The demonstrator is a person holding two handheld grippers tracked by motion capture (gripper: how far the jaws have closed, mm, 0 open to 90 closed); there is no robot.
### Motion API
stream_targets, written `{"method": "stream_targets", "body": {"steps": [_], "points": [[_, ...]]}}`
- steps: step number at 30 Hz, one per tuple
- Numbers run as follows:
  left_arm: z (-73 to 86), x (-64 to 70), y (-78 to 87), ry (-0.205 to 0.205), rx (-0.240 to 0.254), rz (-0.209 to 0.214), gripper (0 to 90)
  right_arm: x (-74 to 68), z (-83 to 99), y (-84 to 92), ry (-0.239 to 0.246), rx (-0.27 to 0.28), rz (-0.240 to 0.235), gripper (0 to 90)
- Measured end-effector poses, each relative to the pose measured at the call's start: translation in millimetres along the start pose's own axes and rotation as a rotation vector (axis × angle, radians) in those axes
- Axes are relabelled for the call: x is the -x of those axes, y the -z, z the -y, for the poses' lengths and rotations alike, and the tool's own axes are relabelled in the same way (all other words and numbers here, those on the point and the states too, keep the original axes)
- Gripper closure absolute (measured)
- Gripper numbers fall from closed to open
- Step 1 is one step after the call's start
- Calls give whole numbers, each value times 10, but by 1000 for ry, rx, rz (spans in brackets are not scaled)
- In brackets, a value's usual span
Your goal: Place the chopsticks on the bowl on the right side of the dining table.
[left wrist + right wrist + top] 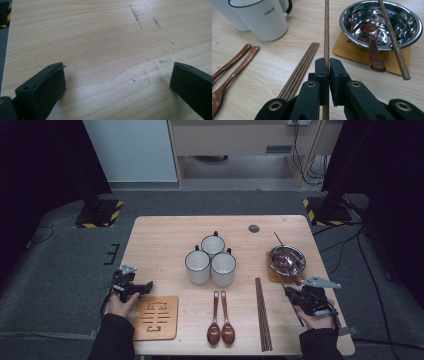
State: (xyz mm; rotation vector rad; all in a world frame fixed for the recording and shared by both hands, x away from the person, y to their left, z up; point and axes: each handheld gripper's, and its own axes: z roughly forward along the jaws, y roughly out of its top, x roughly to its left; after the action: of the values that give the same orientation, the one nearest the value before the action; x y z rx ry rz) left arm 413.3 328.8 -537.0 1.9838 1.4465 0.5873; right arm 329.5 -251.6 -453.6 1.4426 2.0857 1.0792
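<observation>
Now the right tool (329,65) is clamped on one chopstick (326,30) — sticks out fwd past it; left tool (117,82) wide open, empty.

I see 1 dark wooden chopstick (326,30), long and slim, lifted off the table and pointing past the steel bowl's (409,25) left rim, pinched near its lower end.

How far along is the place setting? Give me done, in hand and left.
Done: the steel bowl sits on its coaster with one spoon and one chopstick in it. In hand: the right gripper is shut on a second chopstick, off the table. Left: three mugs, two spoons, the chopstick pile and the bare trivet. The left gripper is open over bare wood.
</observation>
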Motion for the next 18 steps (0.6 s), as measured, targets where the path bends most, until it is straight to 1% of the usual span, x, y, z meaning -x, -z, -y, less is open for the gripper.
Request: {"method": "stream_targets", "body": {"steps": [5,18], "points": [[0,0,0,0,0,0,0,0,-58,10,7,14,1,854],[0,0,0,0,0,0,0,43,-146,47,-6,43,7,855]]}}
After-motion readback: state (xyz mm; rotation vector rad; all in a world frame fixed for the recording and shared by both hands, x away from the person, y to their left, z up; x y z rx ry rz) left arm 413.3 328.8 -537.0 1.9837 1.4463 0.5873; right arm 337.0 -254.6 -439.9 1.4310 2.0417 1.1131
